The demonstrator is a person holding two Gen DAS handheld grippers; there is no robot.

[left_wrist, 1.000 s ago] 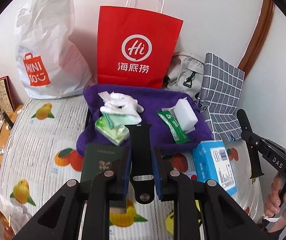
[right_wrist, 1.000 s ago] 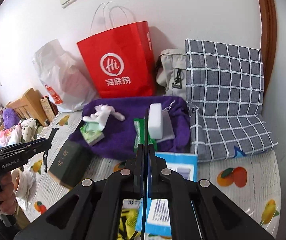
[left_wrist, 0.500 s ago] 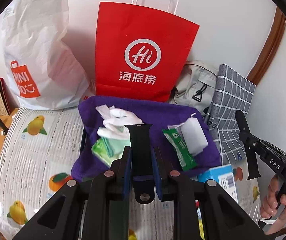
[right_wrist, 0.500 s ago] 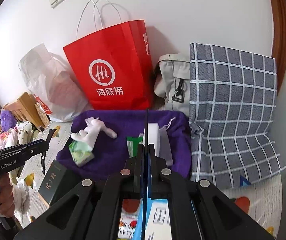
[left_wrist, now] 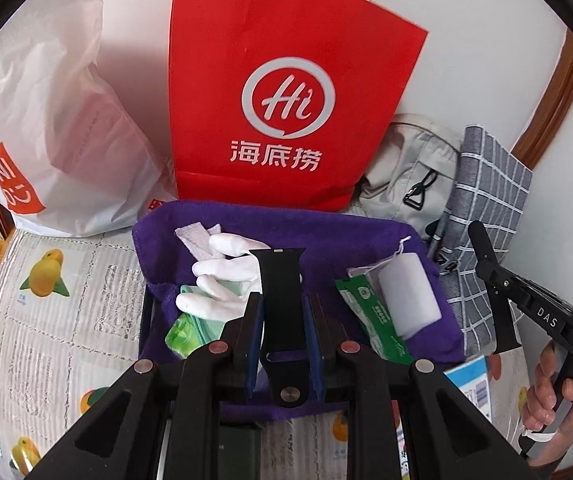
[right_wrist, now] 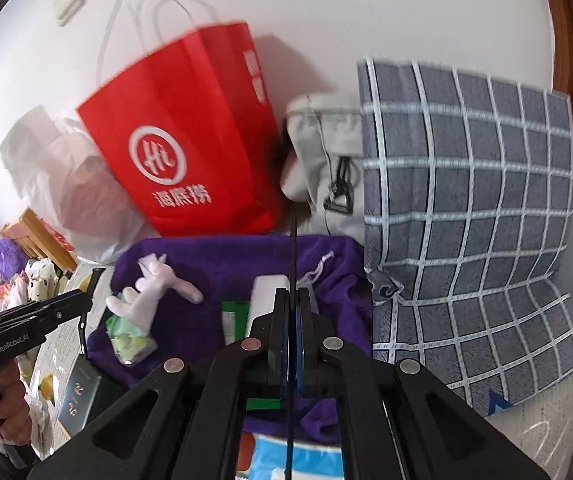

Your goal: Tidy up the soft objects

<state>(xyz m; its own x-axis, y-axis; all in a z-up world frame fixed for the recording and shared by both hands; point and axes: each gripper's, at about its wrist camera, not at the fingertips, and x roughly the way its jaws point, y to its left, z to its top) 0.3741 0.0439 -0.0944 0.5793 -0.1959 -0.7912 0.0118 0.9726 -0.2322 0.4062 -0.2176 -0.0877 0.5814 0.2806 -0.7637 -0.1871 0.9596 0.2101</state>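
Left wrist view: the left claw (left_wrist: 282, 316) reaches level over a purple towel (left_wrist: 350, 248), its blue-padded fingers closed onto a black watch strap (left_wrist: 282, 304) that stands between them, free end pointing away. On the towel lie white gloves (left_wrist: 222, 270) over a green tissue pack (left_wrist: 188, 328), then a green wipes packet (left_wrist: 370, 320) and a white sponge block (left_wrist: 406, 296) touching it. Behind stand a red paper bag (left_wrist: 286, 92), a white plastic bag (left_wrist: 46, 120), a grey pouch (left_wrist: 410, 172) and a grey checked cushion (left_wrist: 490, 184) against a white wall. The fruit-print cloth (left_wrist: 62, 300) covers the surface. At right, the right claw (left_wrist: 490, 280) grips a second strap (left_wrist: 502, 320), hand partly cut off.

Right wrist view: the right claw (right_wrist: 292, 320) is pressed nearly closed on its thin strap (right_wrist: 293, 248), seen edge-on. The picture is motion-blurred. A blue-white pack (right_wrist: 306, 456) below is largely hidden by the claw body.
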